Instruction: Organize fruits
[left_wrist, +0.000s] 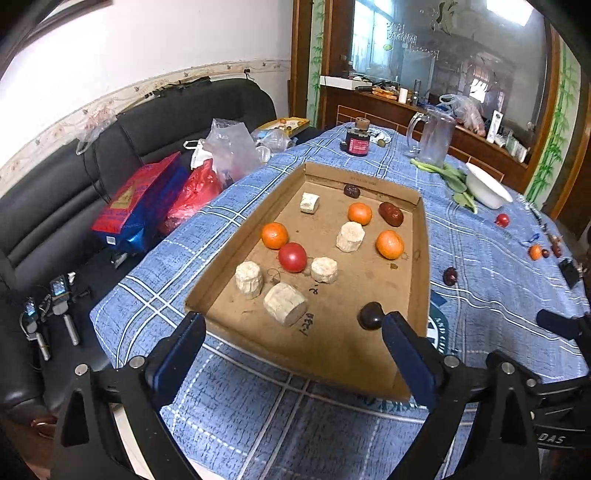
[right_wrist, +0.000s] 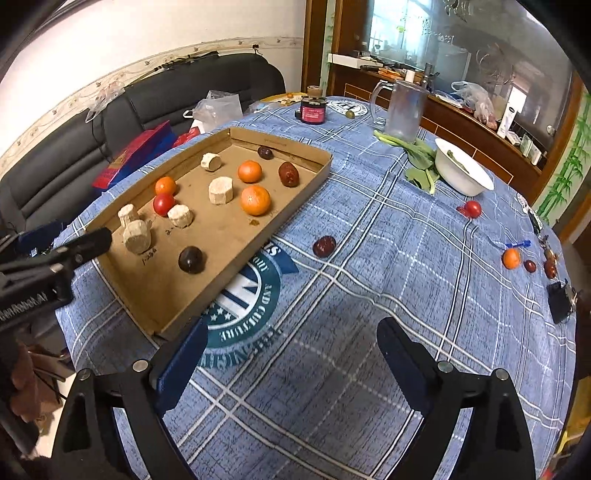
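Note:
A shallow cardboard tray (left_wrist: 421, 258) (right_wrist: 221, 273) lies on the blue plaid tablecloth. It holds three oranges (left_wrist: 274, 235) (right_wrist: 255, 199), a red tomato (left_wrist: 292, 257) (right_wrist: 163, 204), dark red dates (left_wrist: 390, 213) (right_wrist: 288, 174), a dark round fruit (left_wrist: 370, 315) (right_wrist: 191, 259) and several pale cut chunks (left_wrist: 285, 303). My left gripper (left_wrist: 291, 332) is open and empty above the tray's near end. My right gripper (right_wrist: 291, 338) is open and empty over bare cloth. A loose date (right_wrist: 324, 246) (left_wrist: 450, 276), a tomato (right_wrist: 472, 209) (left_wrist: 502, 220) and a small orange (right_wrist: 511, 258) (left_wrist: 535, 252) lie on the cloth to the right.
A white bowl (right_wrist: 463, 171), leafy greens (right_wrist: 419, 155), a glass pitcher (right_wrist: 404, 110) and a dark jar (right_wrist: 312, 109) stand at the table's far side. A black sofa (left_wrist: 55, 206) with bags lies left. Small dates and a black object (right_wrist: 559, 299) sit at the right edge.

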